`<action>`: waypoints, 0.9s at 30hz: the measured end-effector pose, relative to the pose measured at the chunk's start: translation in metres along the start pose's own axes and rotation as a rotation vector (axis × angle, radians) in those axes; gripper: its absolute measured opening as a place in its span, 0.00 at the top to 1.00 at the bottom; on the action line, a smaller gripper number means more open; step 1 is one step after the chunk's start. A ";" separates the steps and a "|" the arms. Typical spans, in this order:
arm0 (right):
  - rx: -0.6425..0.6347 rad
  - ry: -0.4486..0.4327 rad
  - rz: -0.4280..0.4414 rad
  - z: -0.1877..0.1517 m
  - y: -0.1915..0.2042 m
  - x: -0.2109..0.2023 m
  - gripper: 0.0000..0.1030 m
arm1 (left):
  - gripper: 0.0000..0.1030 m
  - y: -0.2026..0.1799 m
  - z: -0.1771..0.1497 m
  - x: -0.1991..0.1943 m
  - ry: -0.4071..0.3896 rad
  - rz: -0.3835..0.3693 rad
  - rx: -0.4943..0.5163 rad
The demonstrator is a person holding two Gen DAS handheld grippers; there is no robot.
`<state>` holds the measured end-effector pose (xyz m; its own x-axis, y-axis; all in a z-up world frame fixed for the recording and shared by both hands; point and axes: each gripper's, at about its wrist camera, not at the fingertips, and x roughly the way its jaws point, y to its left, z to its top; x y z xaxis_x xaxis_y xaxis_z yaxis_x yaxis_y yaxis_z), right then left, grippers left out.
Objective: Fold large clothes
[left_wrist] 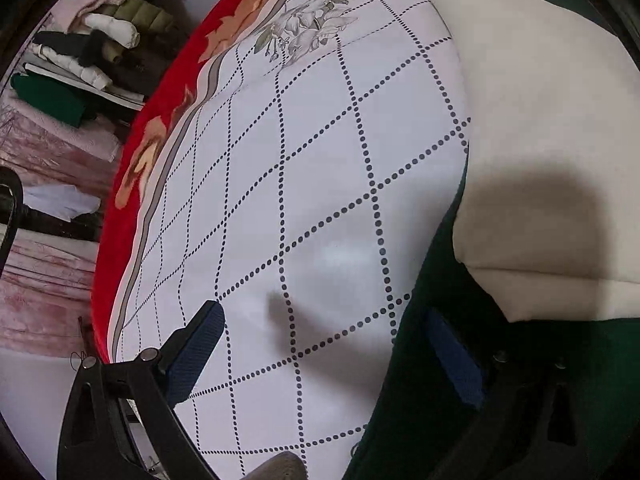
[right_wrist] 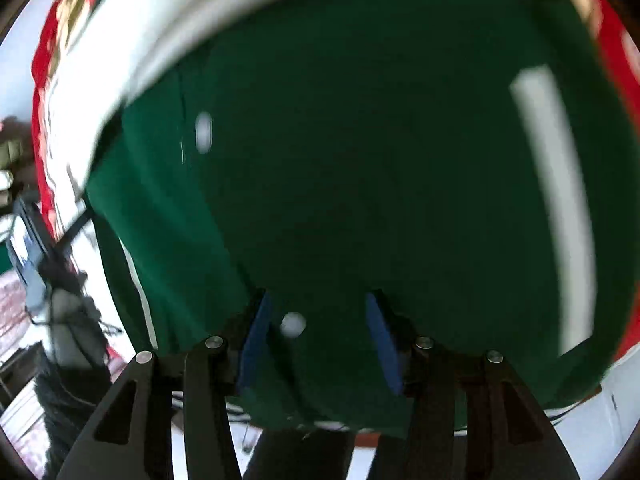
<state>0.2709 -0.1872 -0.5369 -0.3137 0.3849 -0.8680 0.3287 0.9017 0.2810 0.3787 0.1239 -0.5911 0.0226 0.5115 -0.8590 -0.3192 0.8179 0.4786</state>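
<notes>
Green garment [right_wrist: 360,160] spread directly under right gripper [right_wrist: 316,336], jaws parted, nothing pinched | left gripper [left_wrist: 332,344] jaws wide apart, right pad over green cloth, left pad over dotted sheet [left_wrist: 280,180] | beyond: cream panel [left_wrist: 540,140], red floral blanket [left_wrist: 168,112].

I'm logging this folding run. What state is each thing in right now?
Green garment: spread on the bed, cream part lying over it.
Left gripper: open, empty.
Right gripper: open over the green cloth, not gripping.
Clothes pile: heaped, unfolded.
</notes>
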 end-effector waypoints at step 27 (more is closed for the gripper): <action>0.100 -0.053 0.121 -0.011 0.103 -0.030 0.44 | 0.00 -0.035 -0.117 -0.131 -0.118 -0.249 0.246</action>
<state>0.3046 -0.1037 -0.4780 -0.2202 0.4764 -0.8512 0.4489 0.8242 0.3452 0.2761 -0.0029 -0.5163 0.1843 0.3040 -0.9347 -0.0534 0.9526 0.2994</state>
